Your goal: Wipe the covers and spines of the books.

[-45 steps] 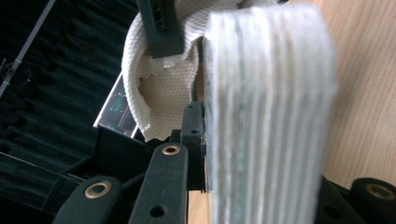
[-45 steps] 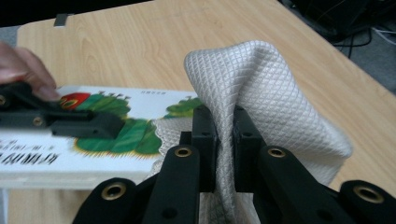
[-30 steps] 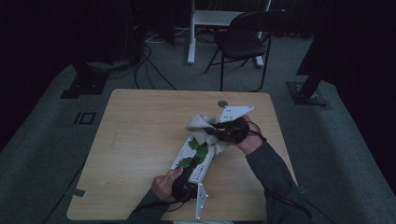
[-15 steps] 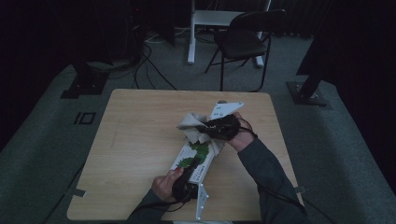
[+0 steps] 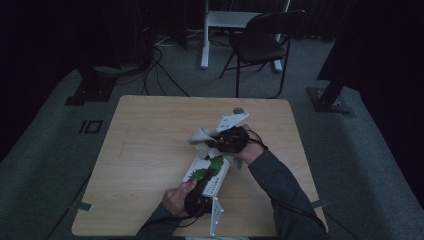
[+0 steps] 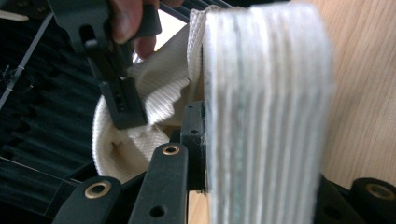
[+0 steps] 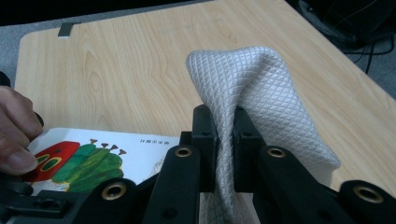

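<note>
Wood-grain table [image 5: 150, 150] amid dim grey-carpeted room; left claw [image 5: 202, 197] clamping book [image 5: 207, 172], right claw [image 7: 224, 140] pinching cloth [image 7: 261, 84].

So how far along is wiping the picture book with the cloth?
Done: left gripper clamps the white caterpillar picture book; right gripper pinches the grey quilted cloth. In hand: cloth sits at the book's far end. Left: probably most of the cover.

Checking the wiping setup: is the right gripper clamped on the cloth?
Yes, the right gripper pinches the grey cloth between its jaws.
</note>
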Available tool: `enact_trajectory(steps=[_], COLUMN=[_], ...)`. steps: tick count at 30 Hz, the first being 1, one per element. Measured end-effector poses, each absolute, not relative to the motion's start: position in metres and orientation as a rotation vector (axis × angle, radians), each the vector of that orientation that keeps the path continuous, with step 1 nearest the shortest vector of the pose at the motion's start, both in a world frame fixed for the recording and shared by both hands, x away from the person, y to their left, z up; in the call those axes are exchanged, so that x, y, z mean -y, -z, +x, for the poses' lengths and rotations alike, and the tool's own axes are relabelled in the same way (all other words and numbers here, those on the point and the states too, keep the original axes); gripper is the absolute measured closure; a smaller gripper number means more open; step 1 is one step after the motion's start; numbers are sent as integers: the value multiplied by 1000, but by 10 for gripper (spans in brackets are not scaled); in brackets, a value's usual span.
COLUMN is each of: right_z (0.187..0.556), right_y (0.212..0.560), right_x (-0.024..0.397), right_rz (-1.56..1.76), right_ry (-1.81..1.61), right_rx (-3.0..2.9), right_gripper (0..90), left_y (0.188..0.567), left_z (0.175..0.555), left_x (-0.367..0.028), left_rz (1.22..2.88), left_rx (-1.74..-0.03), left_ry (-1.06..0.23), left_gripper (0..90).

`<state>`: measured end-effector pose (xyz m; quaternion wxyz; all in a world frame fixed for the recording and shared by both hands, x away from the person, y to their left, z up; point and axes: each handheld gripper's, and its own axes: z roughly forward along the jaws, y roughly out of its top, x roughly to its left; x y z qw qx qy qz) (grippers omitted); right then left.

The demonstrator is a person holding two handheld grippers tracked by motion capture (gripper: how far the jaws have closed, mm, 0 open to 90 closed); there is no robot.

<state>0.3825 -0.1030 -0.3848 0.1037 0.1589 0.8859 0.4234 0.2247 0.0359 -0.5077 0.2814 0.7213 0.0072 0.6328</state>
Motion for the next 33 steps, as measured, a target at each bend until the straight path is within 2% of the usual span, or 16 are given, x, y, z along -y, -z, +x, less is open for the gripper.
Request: enact_trajectory(steps=[33], right_z=[381], right_y=[403], right_x=[88], right_rz=[435], right_ry=[-1072], right_rx=[-2711], right_gripper=[834], left_y=[508], left_z=[225], left_x=[-36], left_rz=[1933], left_rx=[-14], left_ry=[-1707], left_gripper=[769])
